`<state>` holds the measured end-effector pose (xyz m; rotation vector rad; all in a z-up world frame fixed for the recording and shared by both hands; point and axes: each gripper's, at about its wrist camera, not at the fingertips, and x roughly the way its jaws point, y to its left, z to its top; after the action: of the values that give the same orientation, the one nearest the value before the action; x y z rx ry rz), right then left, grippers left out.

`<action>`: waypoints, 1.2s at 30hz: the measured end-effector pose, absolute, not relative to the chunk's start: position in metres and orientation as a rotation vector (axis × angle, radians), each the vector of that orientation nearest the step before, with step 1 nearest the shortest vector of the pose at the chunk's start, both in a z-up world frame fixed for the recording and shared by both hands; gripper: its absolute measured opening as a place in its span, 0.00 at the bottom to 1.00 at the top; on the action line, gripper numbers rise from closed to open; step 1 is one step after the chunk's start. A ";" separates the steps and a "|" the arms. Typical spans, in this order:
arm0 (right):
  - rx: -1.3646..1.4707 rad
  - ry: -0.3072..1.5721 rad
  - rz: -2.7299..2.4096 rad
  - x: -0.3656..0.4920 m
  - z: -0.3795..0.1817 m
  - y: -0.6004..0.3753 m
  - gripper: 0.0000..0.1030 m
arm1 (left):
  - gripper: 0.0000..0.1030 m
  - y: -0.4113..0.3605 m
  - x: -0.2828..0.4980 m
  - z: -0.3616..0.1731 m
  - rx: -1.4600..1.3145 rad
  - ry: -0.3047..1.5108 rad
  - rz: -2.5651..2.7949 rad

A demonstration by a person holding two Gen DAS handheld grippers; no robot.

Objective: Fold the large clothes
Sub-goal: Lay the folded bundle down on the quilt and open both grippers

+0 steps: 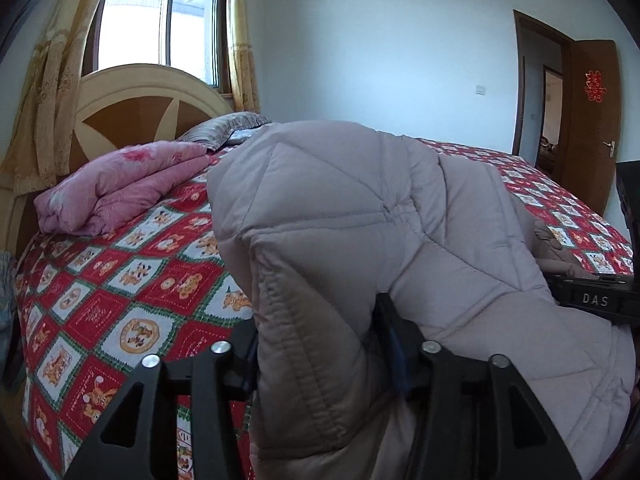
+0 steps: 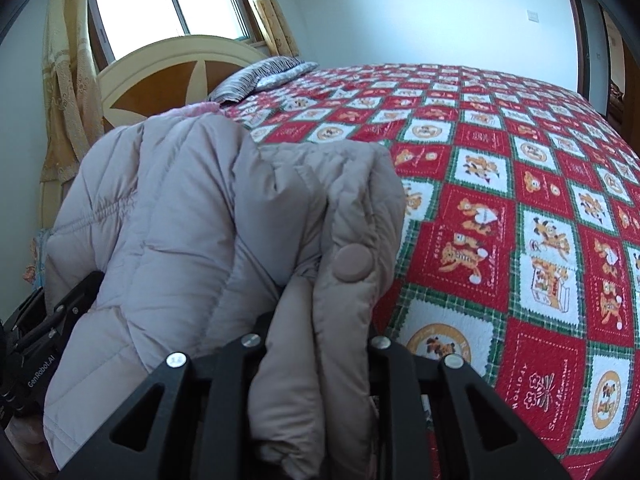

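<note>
The left gripper [image 1: 324, 356] has its jaws a moderate way apart, and a thick fold of the padded jacket [image 1: 360, 208] fills the whole gap. The fabric touches both fingers, but I cannot tell whether the pads press on it. The right gripper [image 2: 320, 332] stands narrow and is clamped on a bunched edge of the same jacket, which squeezes up between its fingers in two soft rolls.

The jacket is a pale greyish-pink, puffy quilted garment. Its stitched seams cross in diagonal and straight lines, so the panels swell between them. A round, fabric-covered snap button [image 2: 354, 262] sits on the roll just above the right gripper. In the right wrist view, a gathered, elastic-looking seam runs across the part of the jacket at the left. The garment is draped in a hump between the two grippers, above the near part of the bed, and its far folds rest on the bedspread [image 1: 120, 280].

The bedspread is terry-like, with a diamond patchwork of red and white squares edged in green, printed with cartoon animals. A folded pink quilt [image 1: 120, 184] with a faint floral print lies near the head of the bed. A striped grey pillow [image 1: 228, 128] lies beyond it, below the arched cream and brown headboard [image 1: 132, 92]. Lace-patterned yellow curtains [image 1: 48, 100] frame the window [image 1: 160, 20].
</note>
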<state>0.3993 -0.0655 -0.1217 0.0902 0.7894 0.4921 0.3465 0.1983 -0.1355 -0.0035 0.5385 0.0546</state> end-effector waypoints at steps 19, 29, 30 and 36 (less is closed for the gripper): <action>0.119 0.705 0.397 0.334 -0.074 -0.110 0.72 | 0.84 0.193 0.263 -0.064 0.014 0.346 0.088; 0.080 0.571 0.414 0.268 -0.027 -0.112 0.78 | 0.85 0.185 0.214 -0.024 0.020 0.241 0.058; 0.075 0.564 0.412 0.264 -0.024 -0.111 0.78 | 0.85 0.185 0.212 -0.024 0.017 0.236 0.055; 0.068 0.537 0.420 0.249 -0.020 -0.112 0.82 | 0.85 0.186 0.208 -0.022 0.006 0.232 0.050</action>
<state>0.2486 -0.1123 -0.0199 0.0683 0.5371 0.4199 0.2077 0.1865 -0.0223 0.0061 0.2323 0.0498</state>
